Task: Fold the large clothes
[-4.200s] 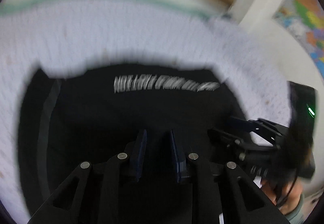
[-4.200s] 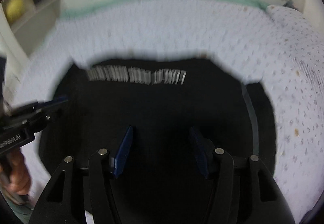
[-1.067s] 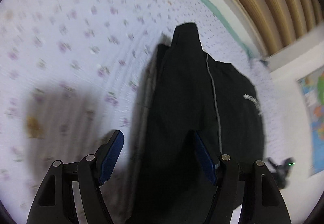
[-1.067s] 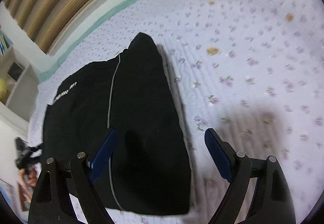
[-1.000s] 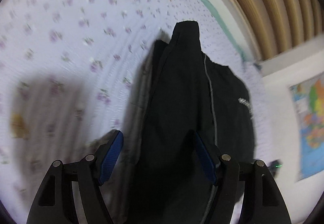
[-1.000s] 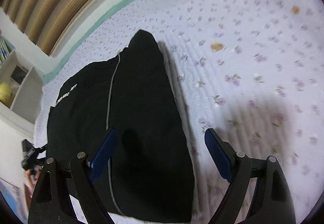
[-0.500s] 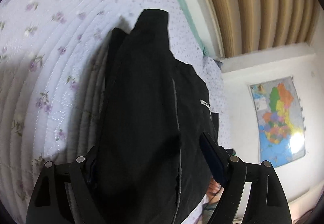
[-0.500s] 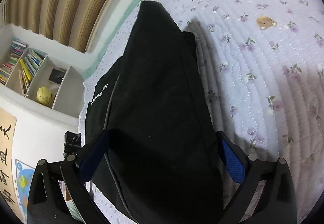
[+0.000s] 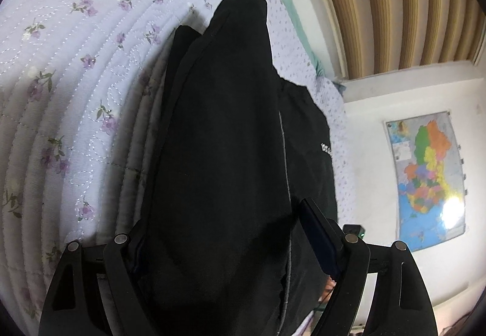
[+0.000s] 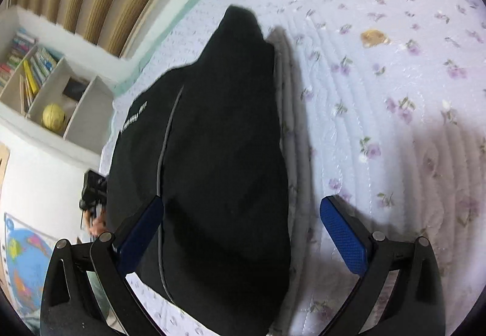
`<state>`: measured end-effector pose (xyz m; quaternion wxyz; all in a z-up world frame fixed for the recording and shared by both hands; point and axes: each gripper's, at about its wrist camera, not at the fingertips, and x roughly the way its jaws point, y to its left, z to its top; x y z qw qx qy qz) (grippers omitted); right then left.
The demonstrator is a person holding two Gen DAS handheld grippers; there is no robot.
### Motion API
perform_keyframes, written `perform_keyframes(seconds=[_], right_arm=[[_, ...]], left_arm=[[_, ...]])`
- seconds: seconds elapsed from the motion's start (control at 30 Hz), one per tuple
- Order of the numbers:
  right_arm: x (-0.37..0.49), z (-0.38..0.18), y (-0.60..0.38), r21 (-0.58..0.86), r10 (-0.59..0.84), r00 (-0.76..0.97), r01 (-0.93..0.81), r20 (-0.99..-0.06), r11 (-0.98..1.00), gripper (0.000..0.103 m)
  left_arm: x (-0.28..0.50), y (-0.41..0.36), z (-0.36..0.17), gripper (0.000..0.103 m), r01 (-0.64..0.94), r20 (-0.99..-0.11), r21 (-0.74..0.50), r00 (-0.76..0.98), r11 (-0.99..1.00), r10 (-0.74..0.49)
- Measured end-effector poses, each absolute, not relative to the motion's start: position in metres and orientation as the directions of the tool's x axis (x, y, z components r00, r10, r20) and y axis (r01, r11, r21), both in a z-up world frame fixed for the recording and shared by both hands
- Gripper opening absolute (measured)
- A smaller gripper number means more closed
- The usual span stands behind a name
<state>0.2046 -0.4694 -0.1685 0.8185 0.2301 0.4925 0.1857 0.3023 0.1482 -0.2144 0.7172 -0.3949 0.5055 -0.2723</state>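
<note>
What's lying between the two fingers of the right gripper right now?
In the right wrist view, the near end of the black garment fills most of the gap, with a strip of flowered quilt beside it. The right gripper is open, gripping nothing.

The left gripper (image 9: 227, 232) is angled downward, and its jaws are spread wide. The right-hand blue pad (image 9: 319, 232) is seen edge-on and exposed; the opposite pad is largely hidden behind dark cloth. Whether the pads press on the cloth between them cannot be determined from this view.

The right gripper (image 10: 243, 232) is pitched more steeply downward, and its jaws are set at full spread. Both blue pads (image 10: 343, 238) are exposed, and a clear gap is seen beside the right-hand one, so nothing is clamped.

In the right wrist view, part of the person's other hand (image 10: 97, 225) is seen at the left edge.
</note>
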Motion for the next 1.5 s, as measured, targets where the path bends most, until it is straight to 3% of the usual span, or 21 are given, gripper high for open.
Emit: perform_keyframes(seconds=[0.37,0.43,0.47,0.53,0.57,0.6,0.73,1.1,1.3,1.5], right_arm=[[0.273,-0.191,-0.416,0.630,0.632,0.339,-0.132,-0.697,0.766,0.103],[0.278,-0.190,-0.403,0.562,0.573,0.343,-0.140,-0.744,0.815,0.095],[0.275,-0.187,-0.399,0.534,0.549,0.358,-0.147,-0.756,0.832,0.093],[0.267,-0.180,-0.396,0.515,0.536,0.385,-0.167,-0.751,0.841,0.071],[0.260,-0.173,-0.395,0.504,0.531,0.409,-0.182,-0.742,0.844,0.067],[0.253,-0.166,-0.394,0.497,0.528,0.425,-0.191,-0.735,0.846,0.059],[0.231,-0.134,-0.378,0.465,0.516,0.467,-0.230,-0.718,0.855,0.045],[0.094,-0.029,-0.366,0.425,0.553,0.554,-0.354,-0.622,0.833,0.043],[0.044,-0.022,-0.373,0.395,0.524,0.539,-0.344,-0.660,0.852,0.043],[0.047,-0.084,-0.383,0.437,0.505,0.449,-0.253,-0.737,0.863,0.043]], left_arm=[[0.312,0.130,-0.209,0.084,-0.009,-0.562,-0.808,0.315,0.590,-0.765],[0.312,0.123,-0.205,0.084,-0.009,-0.592,-0.781,0.329,0.625,-0.736],[0.310,0.119,-0.201,0.078,-0.006,-0.621,-0.752,0.343,0.659,-0.705],[0.304,0.110,-0.189,0.063,0.008,-0.663,-0.697,0.373,0.717,-0.649],[0.299,0.107,-0.178,0.048,0.013,-0.664,-0.684,0.402,0.729,-0.630],[0.294,0.107,-0.169,0.040,0.022,-0.651,-0.687,0.427,0.726,-0.628],[0.267,0.095,-0.120,0.035,0.078,-0.578,-0.712,0.498,0.697,-0.646],[0.144,0.083,-0.010,0.034,0.247,-0.460,-0.704,0.555,0.665,-0.693],[0.087,0.095,-0.023,0.034,0.249,-0.466,-0.705,0.543,0.664,-0.699],[0.072,0.115,-0.100,0.034,0.086,-0.528,-0.762,0.491,0.642,-0.693]])
